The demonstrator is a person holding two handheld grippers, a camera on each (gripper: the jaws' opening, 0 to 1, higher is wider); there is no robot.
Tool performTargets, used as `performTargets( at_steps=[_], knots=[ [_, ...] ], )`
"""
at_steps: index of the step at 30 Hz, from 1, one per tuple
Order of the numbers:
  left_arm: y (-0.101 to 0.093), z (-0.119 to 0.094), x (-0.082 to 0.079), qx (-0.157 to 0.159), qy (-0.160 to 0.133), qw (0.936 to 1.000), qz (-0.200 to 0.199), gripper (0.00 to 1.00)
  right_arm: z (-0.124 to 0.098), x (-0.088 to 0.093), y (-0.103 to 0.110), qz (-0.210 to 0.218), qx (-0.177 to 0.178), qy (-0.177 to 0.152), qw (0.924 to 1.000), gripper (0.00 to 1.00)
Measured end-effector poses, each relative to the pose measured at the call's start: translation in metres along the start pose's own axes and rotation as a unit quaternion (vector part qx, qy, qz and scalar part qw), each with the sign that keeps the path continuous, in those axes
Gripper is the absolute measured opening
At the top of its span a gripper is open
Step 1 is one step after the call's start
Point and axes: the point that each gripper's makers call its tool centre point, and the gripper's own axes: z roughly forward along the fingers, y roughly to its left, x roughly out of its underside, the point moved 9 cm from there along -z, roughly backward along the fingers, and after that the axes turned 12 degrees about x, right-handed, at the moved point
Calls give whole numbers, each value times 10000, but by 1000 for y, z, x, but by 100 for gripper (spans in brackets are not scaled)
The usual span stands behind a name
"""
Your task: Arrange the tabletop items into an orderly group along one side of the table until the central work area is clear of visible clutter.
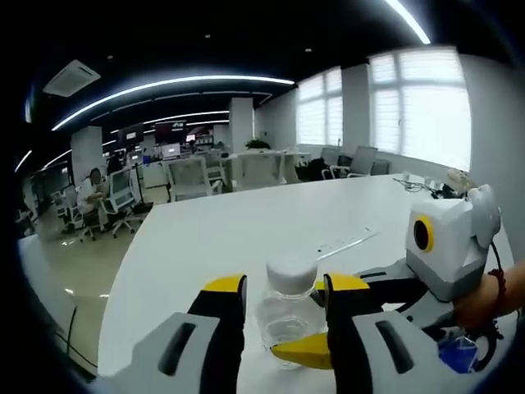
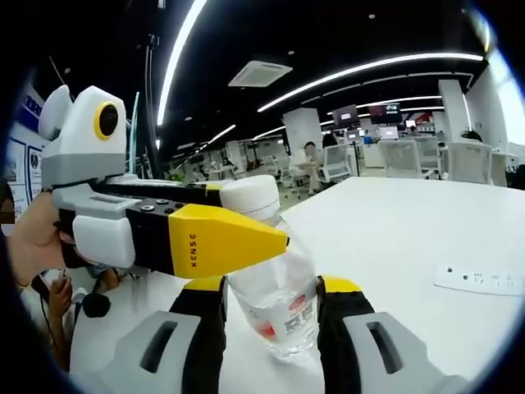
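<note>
where readable, "xense" on left tool [image 2: 246,238]

Bare table [image 1: 246,230] ahead; bottle [image 1: 289,308] and remote [image 2: 480,280] obstruct.

One bottle [image 1: 289,308], one remote [image 2: 478,280]

office chairs [image 1: 190,176], ceiling light strips [image 2: 365,67], bright windows [image 1: 426,107]
</note>
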Motion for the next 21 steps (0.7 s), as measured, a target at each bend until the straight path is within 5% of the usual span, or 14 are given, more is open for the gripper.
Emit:
performTargets(
  at_steps=[12,16,19,21],
  knots=[
    [1,-8,-14,-170,-150,9995,203,57,-17,-11,4,160,-61,-148,9997,64],
    [-4,-16,-18,-184,-141,9995,233,63,-30,-13,1,164,36,1,9999,75],
    [-7,-21,-17,-146,-56,9995,268,68,-42,-9,-4,200,120,564,9981,82],
    [-12,-23,-17,-67,-110,9996,260,77,-53,-12,-6,106,228,399,9989,87]
  ],
)
